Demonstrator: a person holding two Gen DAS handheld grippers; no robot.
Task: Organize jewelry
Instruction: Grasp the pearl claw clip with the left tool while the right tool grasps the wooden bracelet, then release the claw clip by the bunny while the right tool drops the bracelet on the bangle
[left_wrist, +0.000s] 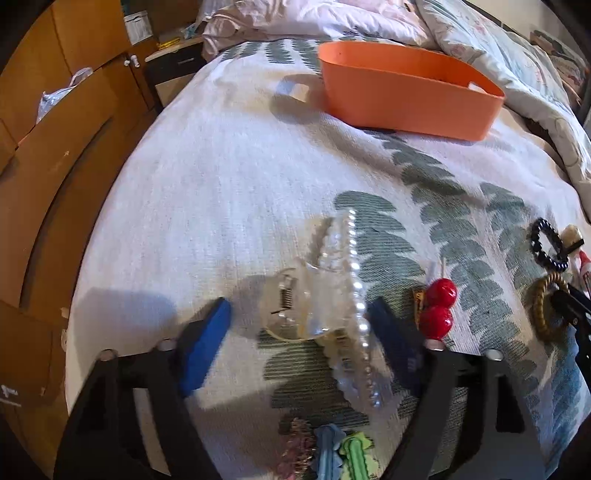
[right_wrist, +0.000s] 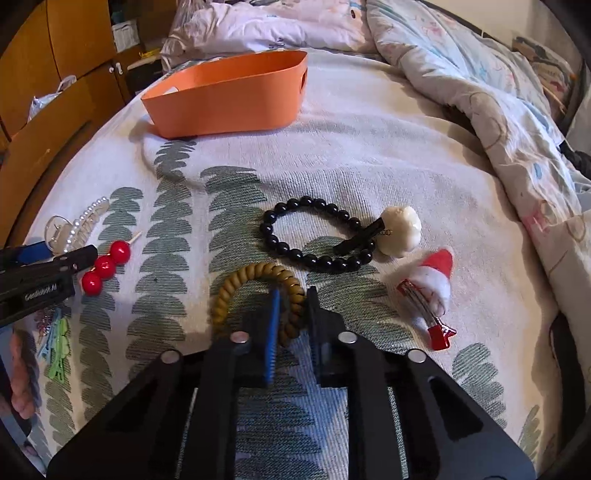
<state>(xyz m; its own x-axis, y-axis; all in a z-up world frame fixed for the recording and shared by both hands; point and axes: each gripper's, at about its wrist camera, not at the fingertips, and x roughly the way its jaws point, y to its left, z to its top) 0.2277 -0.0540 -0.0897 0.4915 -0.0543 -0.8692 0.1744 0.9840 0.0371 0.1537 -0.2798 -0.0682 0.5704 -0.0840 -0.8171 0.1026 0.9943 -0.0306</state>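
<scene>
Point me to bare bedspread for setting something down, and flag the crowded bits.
Free: the wide stretch between the orange bin and the black bead bracelet, and left of the clear pearl claw clip toward the bed edge. Crowded: near the grippers, around the coil hair tie, red ball clip and Santa clip.

Orange basket (right_wrist: 221, 99), black bead bracelet (right_wrist: 314, 229), green-leaf-patterned white bedspread (right_wrist: 369, 147).
</scene>
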